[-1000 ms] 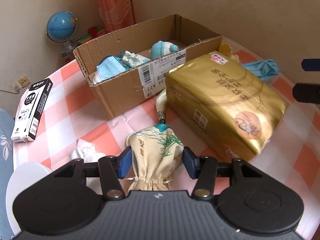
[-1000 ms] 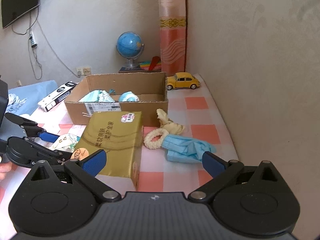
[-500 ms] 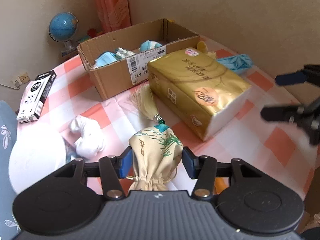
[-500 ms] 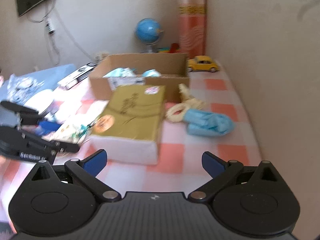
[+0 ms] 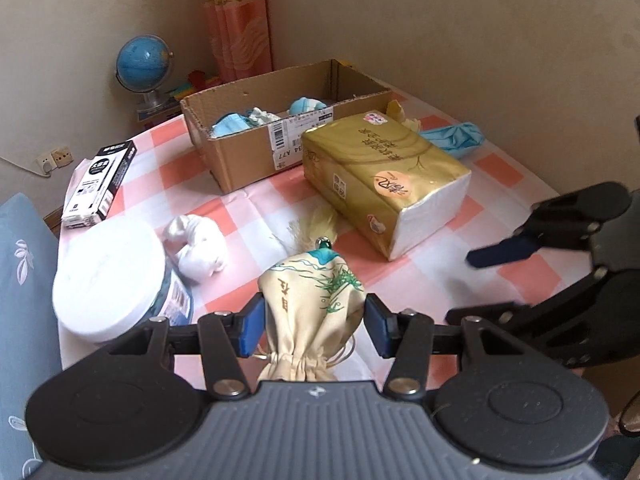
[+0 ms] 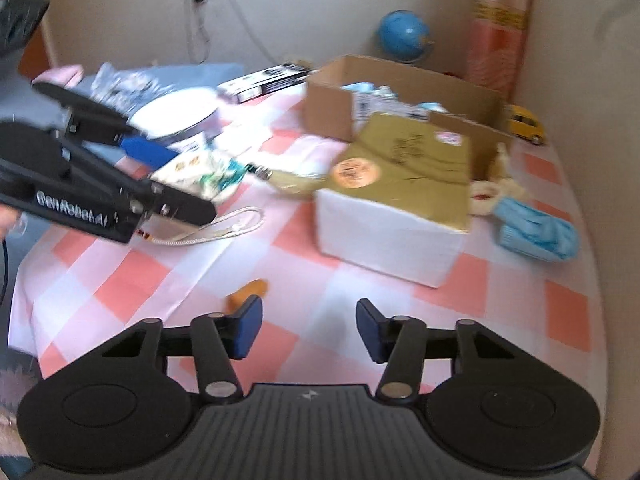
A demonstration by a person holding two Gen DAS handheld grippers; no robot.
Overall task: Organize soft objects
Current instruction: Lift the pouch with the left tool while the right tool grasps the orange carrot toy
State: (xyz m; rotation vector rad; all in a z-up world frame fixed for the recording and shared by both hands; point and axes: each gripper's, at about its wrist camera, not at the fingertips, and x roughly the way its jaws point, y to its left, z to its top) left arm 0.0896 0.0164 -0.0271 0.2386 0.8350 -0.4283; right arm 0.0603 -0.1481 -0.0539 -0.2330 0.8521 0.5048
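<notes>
Both tongs are up off the checked tablecloth [image 5: 496,168]. Left gripper [image 5: 312,326] is clamped on a cream drawstring pouch [image 5: 310,300], its blue pads pressing the cloth from either side just above the gathered neck; the pouch's bead and yellow tassel [image 5: 316,226] point away toward 12 o'clock. Right gripper [image 6: 308,328] has its jaws apart with nothing between them, hovering over bare cloth near a small orange scrap [image 6: 248,292].

Judged from this, the step in hand is the carry: the pouch is picked up and not yet stowed. Where soft things already sit is the cardboard box [image 5: 248,156], at 12 o'clock from the left tongs and well apart, holding blue masks and a small blue-and-white item. A gold tissue pack [image 5: 380,172] lies at 1 o'clock, just beside the box's front wall.

Next, the left tongs probably need to travel forward, over the box's front wall, and only then release, keeping the trailing tassel and the looped cord [image 6: 224,232] free of the tissue pack. A white crumpled cloth [image 5: 198,246] at 10 o'clock and a blue mask [image 5: 456,140] at 2 o'clock look left to gather.
</notes>
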